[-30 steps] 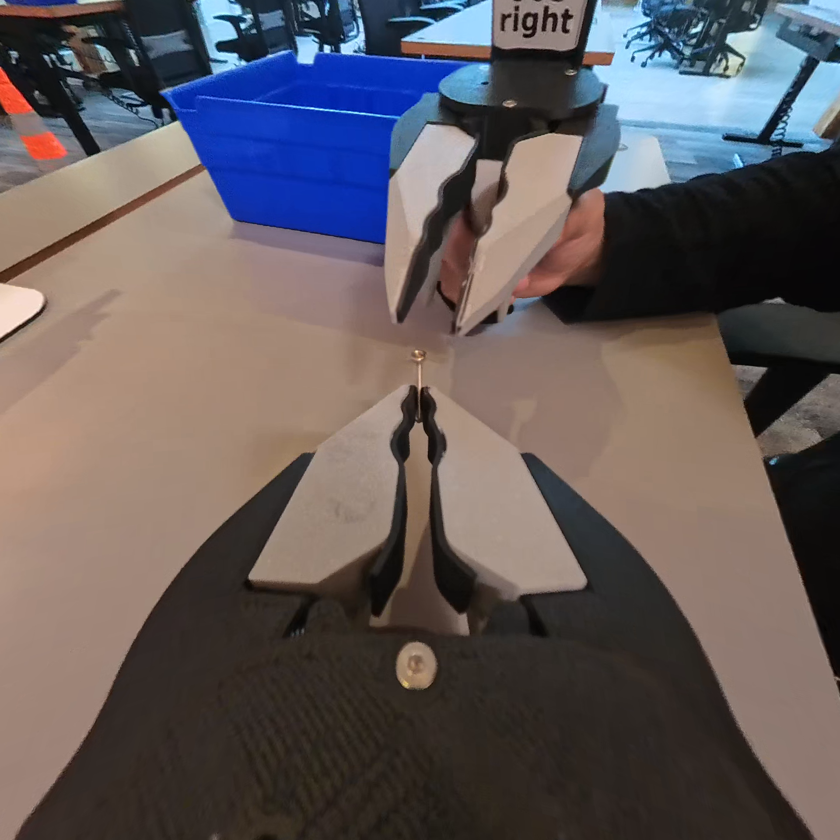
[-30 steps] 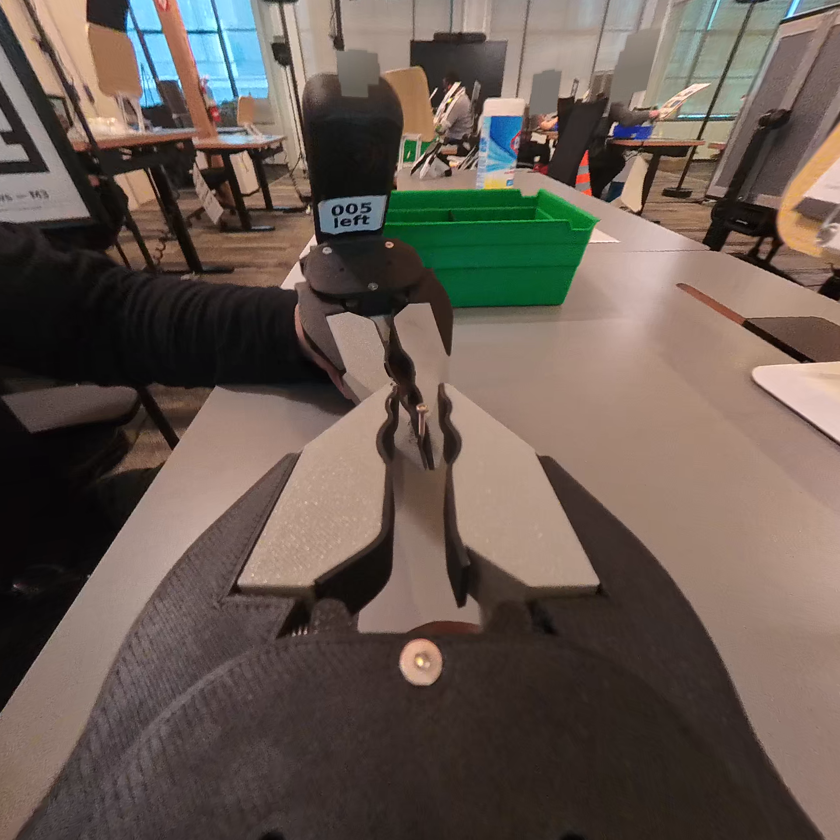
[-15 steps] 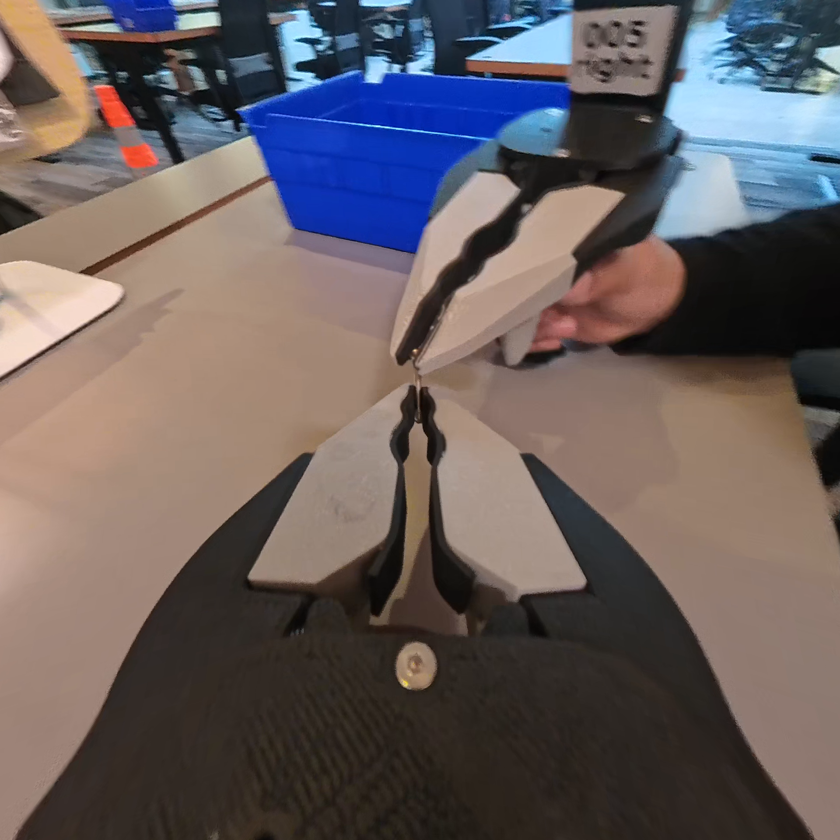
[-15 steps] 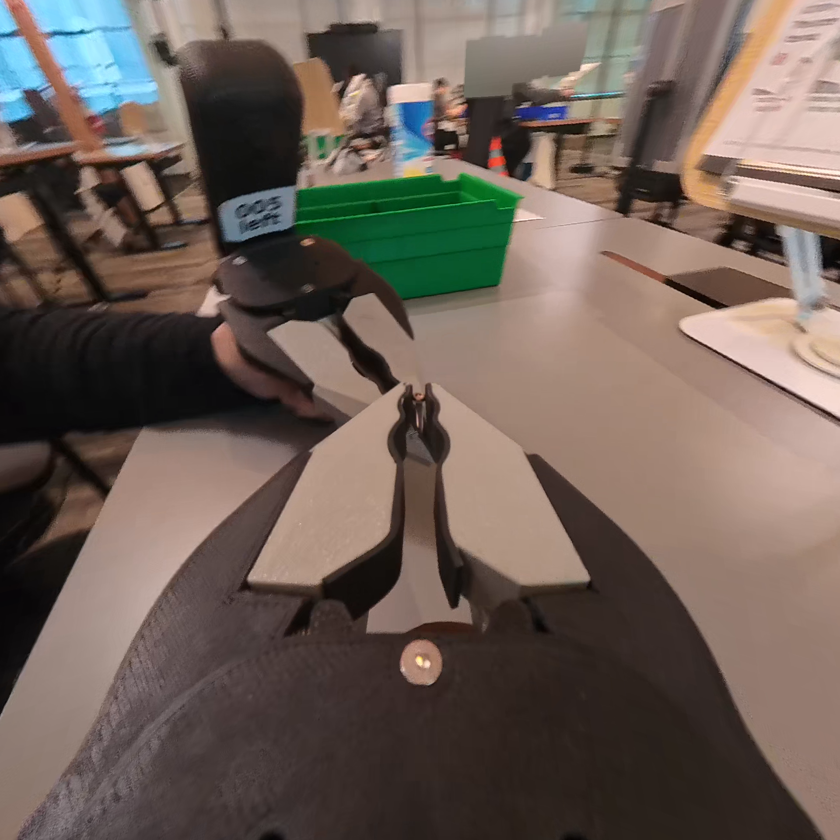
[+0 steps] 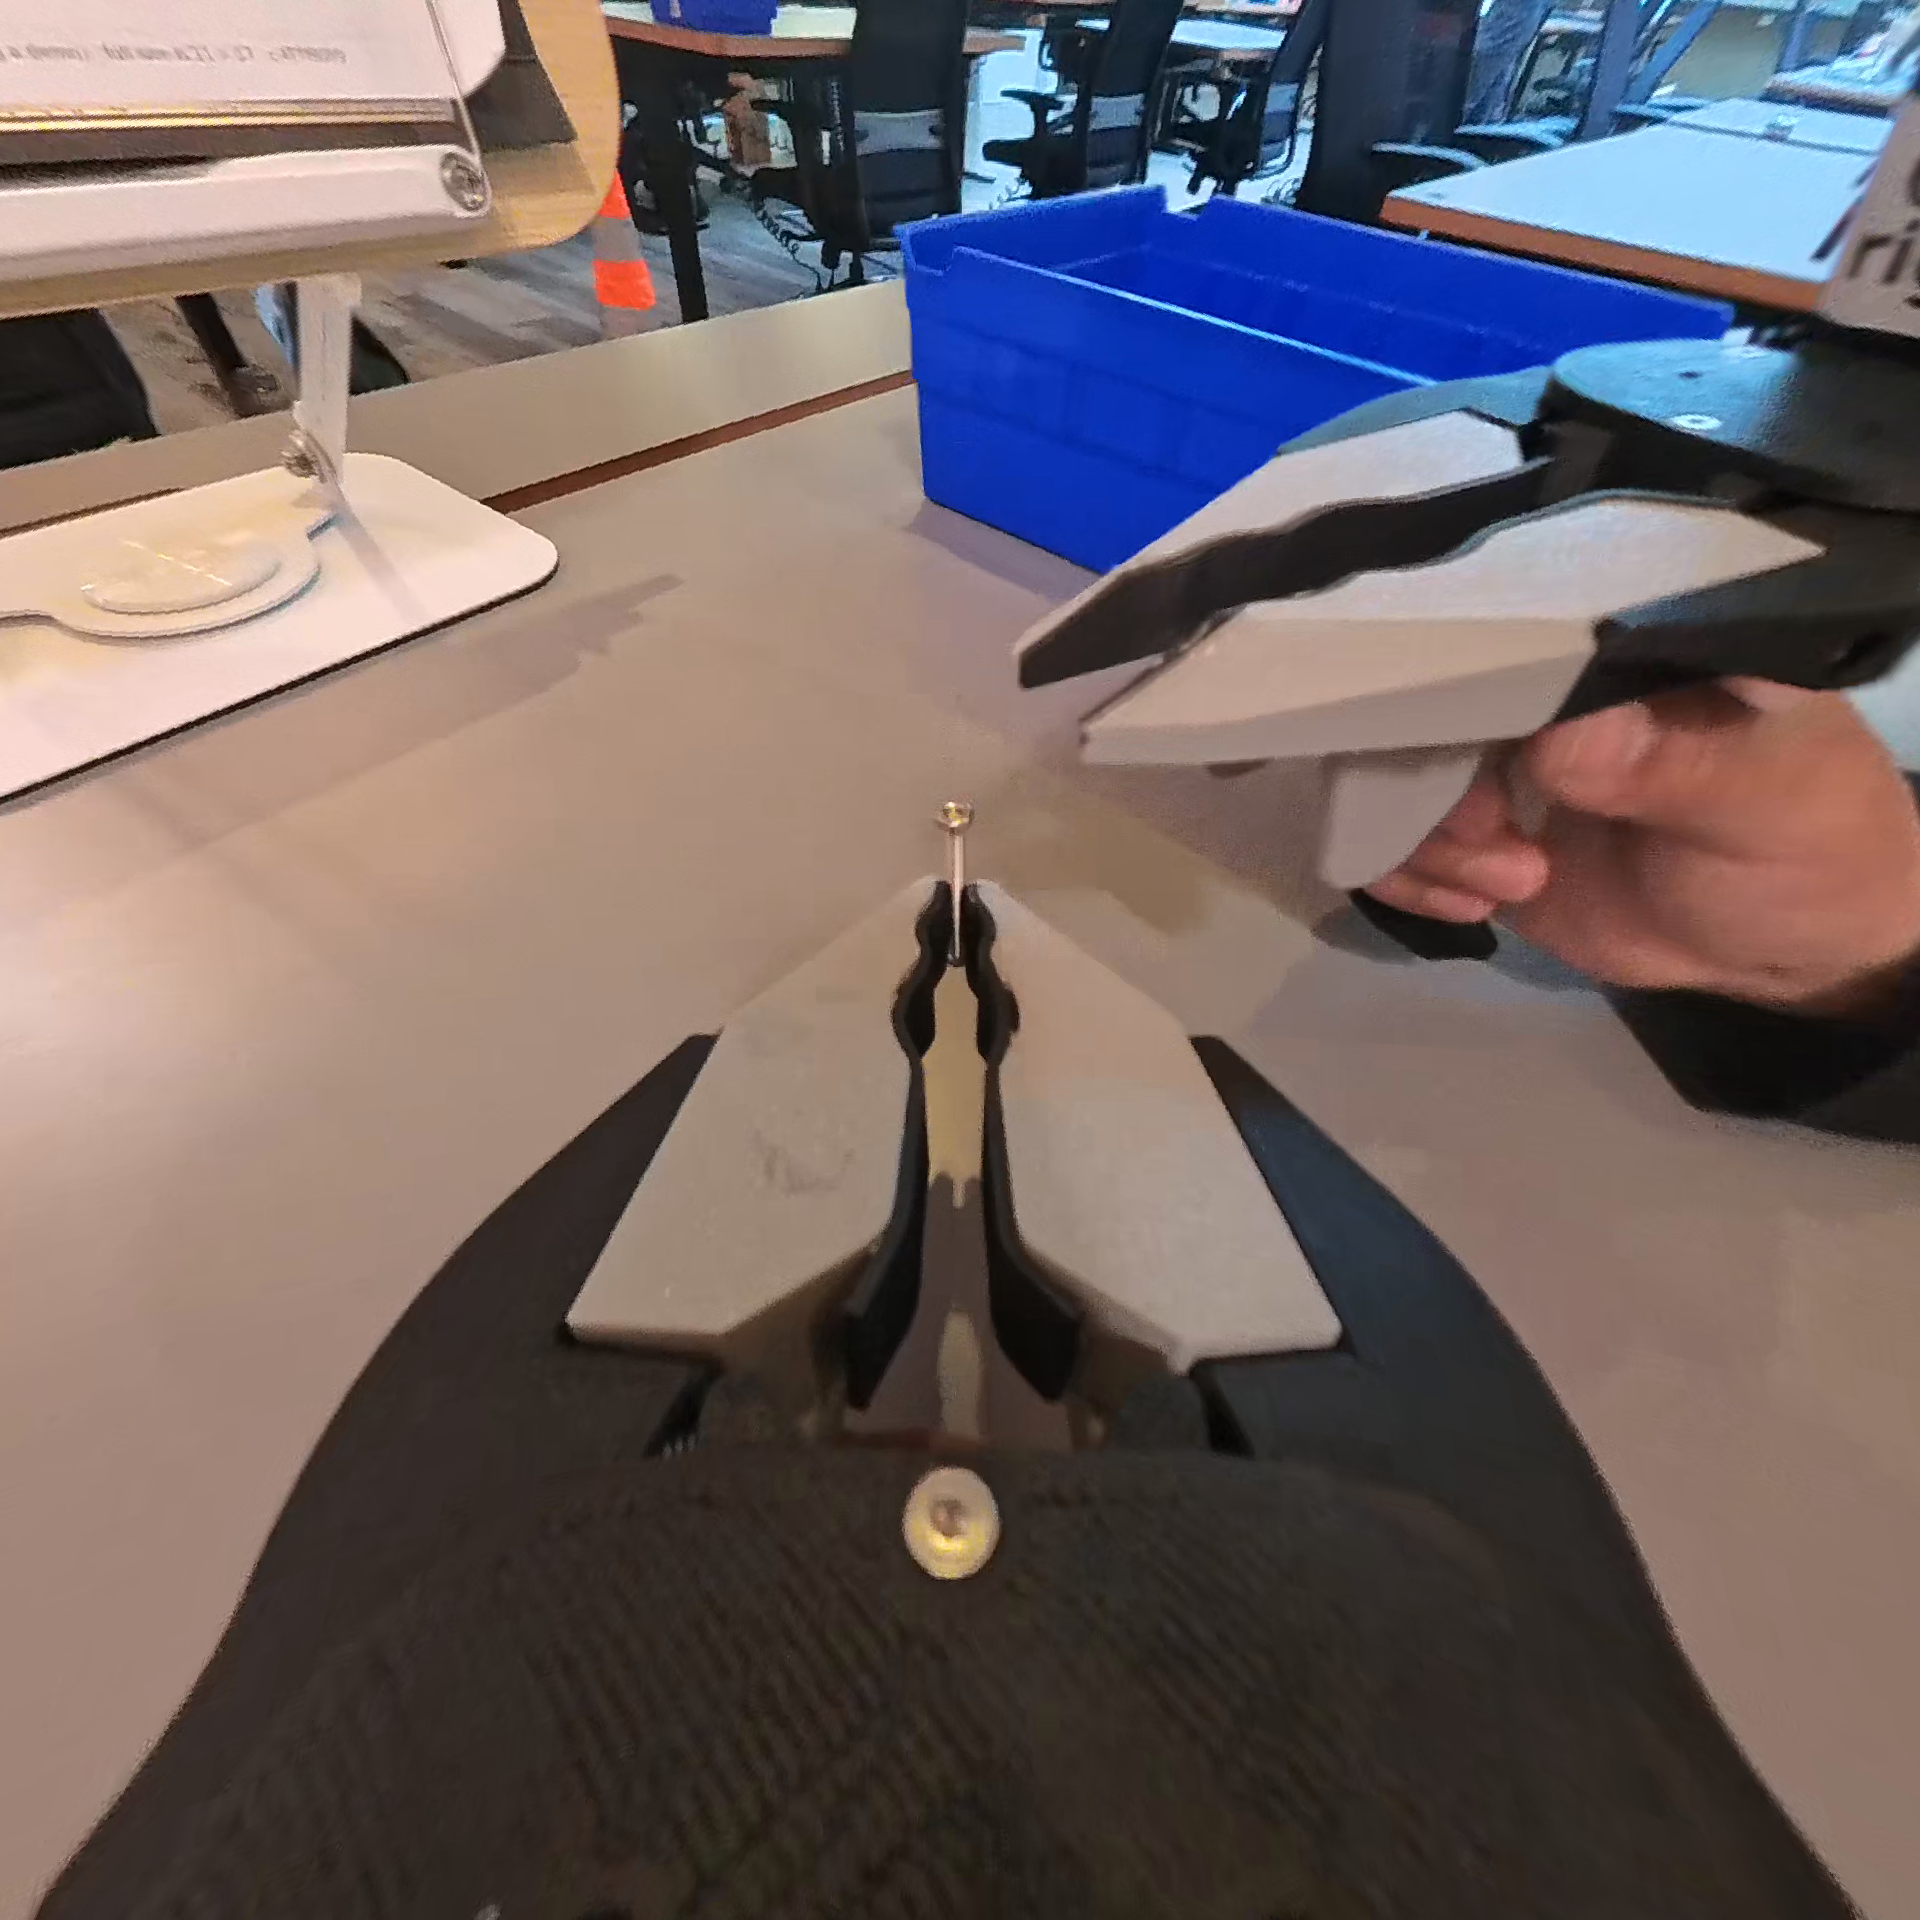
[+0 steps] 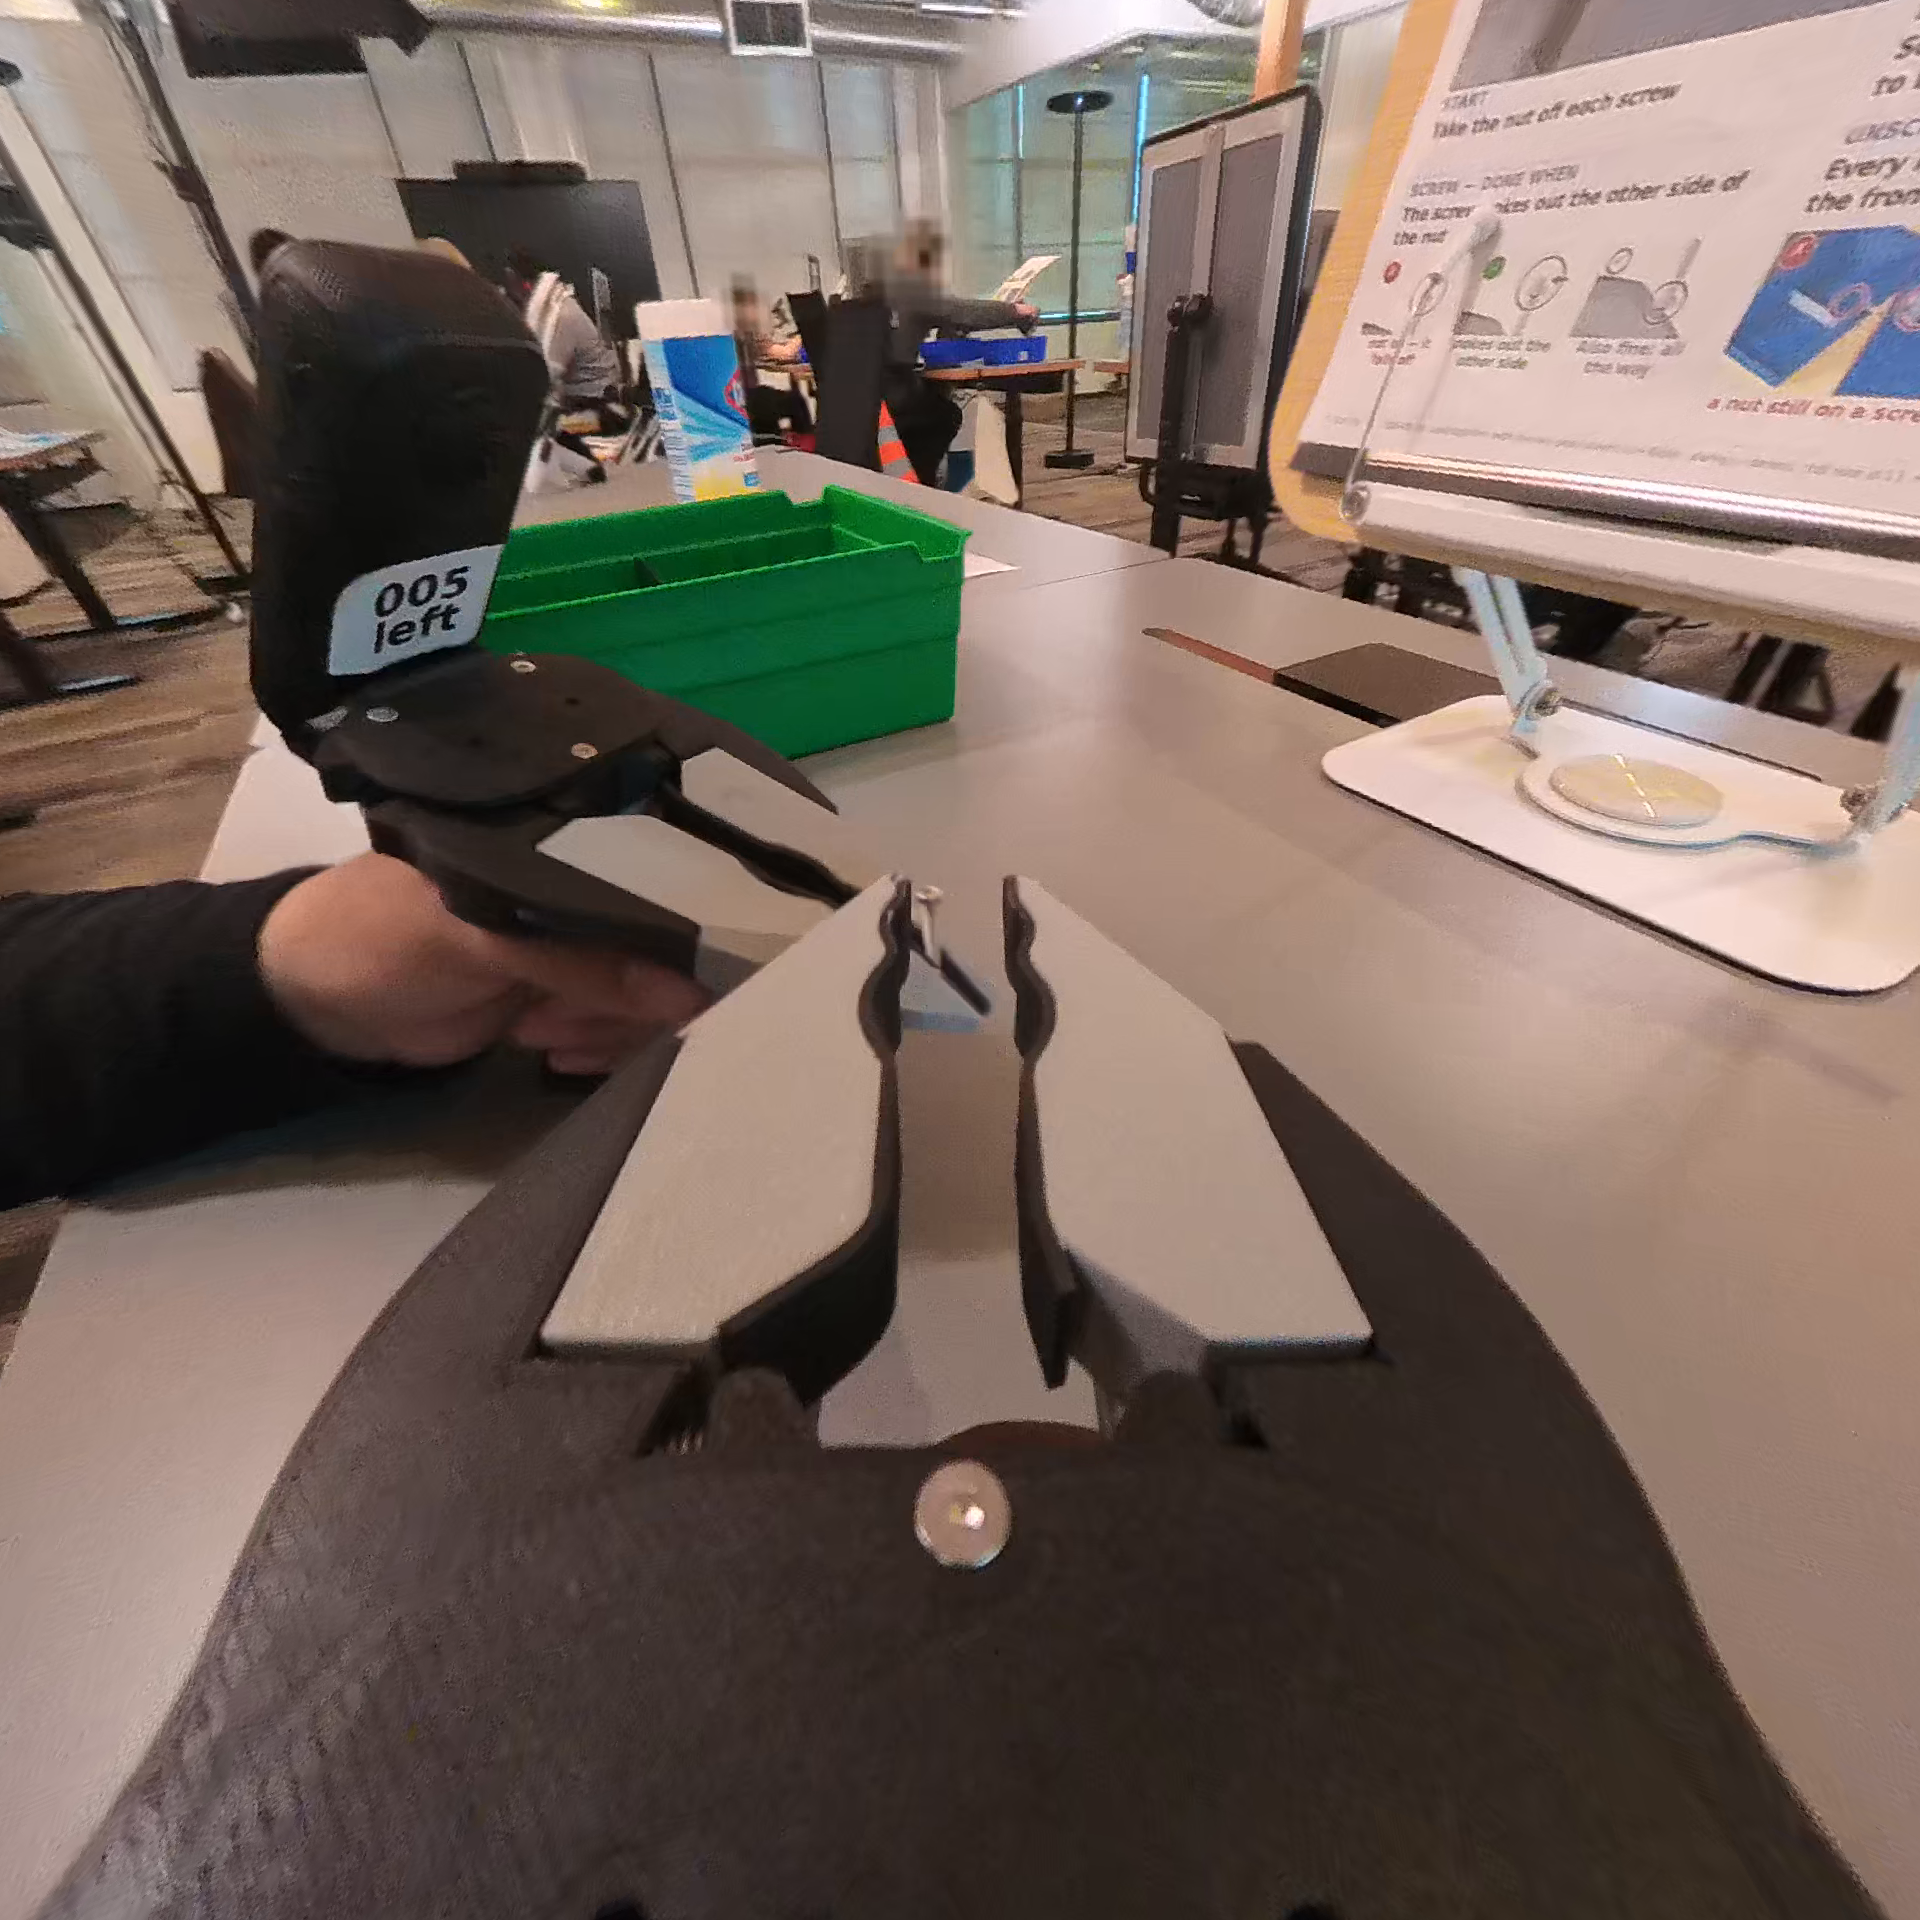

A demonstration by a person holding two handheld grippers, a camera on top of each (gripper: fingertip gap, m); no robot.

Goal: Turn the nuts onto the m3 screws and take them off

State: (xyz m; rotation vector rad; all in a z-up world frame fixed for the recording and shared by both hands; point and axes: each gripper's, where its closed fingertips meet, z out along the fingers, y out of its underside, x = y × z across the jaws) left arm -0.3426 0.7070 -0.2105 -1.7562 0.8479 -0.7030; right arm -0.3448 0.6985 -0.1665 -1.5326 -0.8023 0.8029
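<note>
My left gripper [image 5: 954,902] pinches the thin m3 screw [image 5: 953,862] right at its fingertips, closed tight on the shank, so the screw pokes out toward twelve o'clock with its head at the far end (whether a nut sits there I cannot tell; it is too small). My right gripper [image 6: 948,896] has its jaws apart with a clear gap and nothing held; in its own view the screw [image 6: 928,920] shows in that gap, near the left finger, not clamped. From the left wrist view the right gripper [image 5: 1060,686] hangs at about two o'clock from the screw, tips apart from it. The grey table [image 5: 416,935] lies below. A blue bin [image 5: 1195,343] sits at one o'clock, a white stand [image 5: 260,582] at ten. From the right wrist view a green bin [image 6: 748,623] sits at eleven.
</note>
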